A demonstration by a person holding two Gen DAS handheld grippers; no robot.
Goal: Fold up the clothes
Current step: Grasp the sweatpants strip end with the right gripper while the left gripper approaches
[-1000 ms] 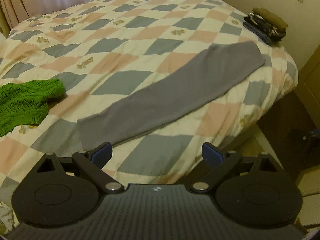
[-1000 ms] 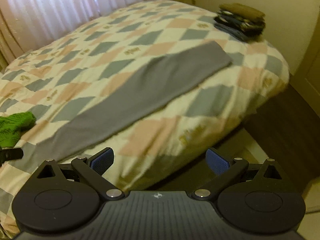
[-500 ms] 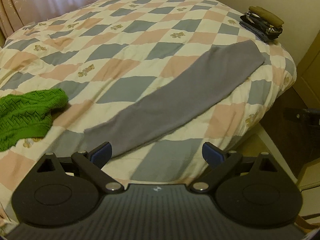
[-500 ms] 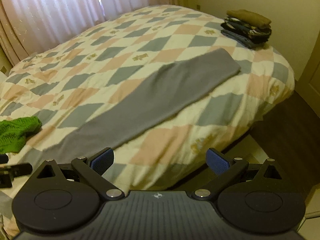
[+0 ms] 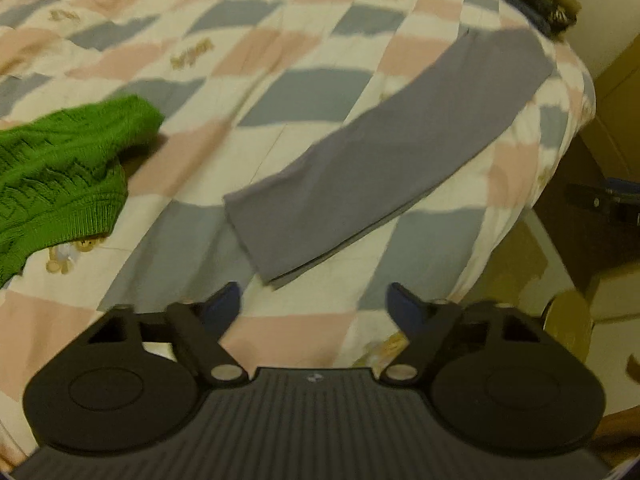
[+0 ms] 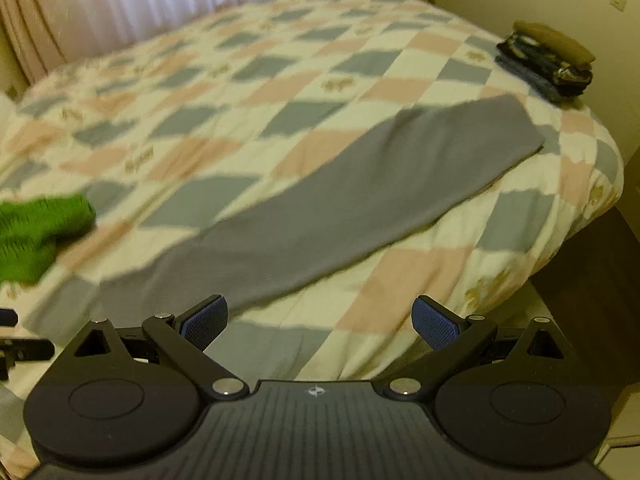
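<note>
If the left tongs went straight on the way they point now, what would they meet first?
Most likely the near end of the long grey folded garment, lying flat on the checked quilt just ahead of the open left tongs. Depth is uncertain; the quilt itself could come first.

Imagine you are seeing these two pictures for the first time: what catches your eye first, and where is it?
A long grey garment lies flat, slanting across the near part of the checked quilt. Left of it sits a bright green knit, crumpled. At the bed's far right corner stands a stack of folded clothes. Both tongs, left and right, are open and hold nothing.
</note>
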